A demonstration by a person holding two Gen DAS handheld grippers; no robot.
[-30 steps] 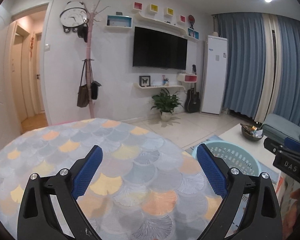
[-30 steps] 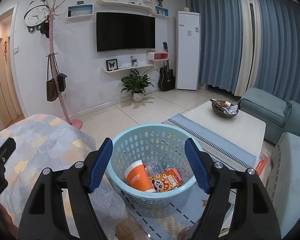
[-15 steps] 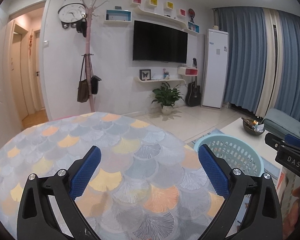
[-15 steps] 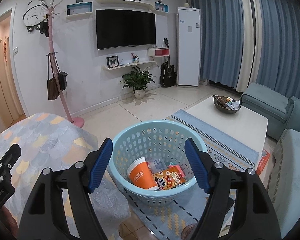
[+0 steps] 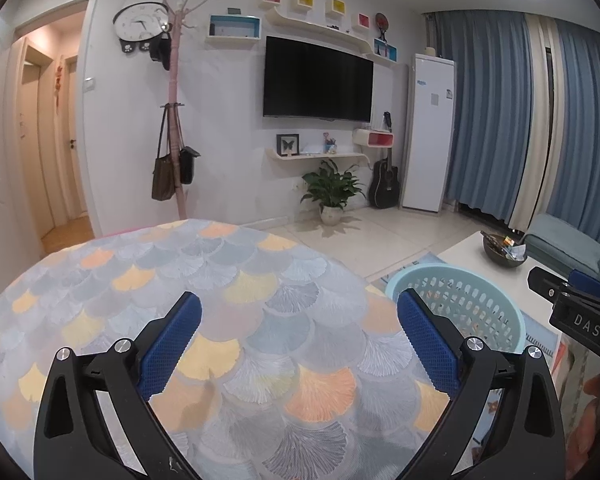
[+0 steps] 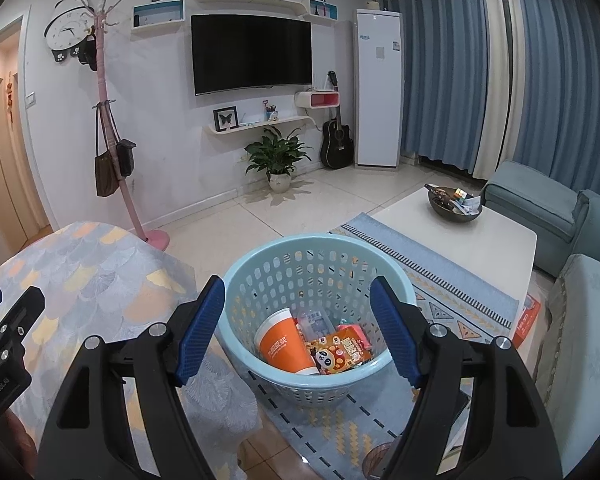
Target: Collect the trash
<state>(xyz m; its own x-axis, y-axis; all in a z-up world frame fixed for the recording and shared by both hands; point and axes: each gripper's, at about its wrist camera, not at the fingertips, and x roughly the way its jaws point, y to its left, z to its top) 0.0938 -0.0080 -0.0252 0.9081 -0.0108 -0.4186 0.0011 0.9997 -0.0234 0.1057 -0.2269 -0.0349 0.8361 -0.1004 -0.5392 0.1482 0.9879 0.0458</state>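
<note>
Both your jaws stand wide apart and hold nothing; the trash already lies in the basket.

Your left gripper [image 5: 299, 332] hangs spread over the round table [image 5: 148, 276], whose scale-patterned cloth shows no litter in either view. Your right gripper [image 6: 298, 326] is released above the light-blue basket [image 6: 260, 258], which stands on the rug just right of the table. Inside it lie an orange cup [image 6: 282, 346], a panda-printed snack packet [image 6: 338, 354] and a clear plastic piece, touching one another. Judging from this, collecting looks nearly finished. Farther right, the dark bowl [image 6: 454, 208] on the white coffee table [image 6: 472, 246] holds small items; whether they are trash you cannot tell.
</note>
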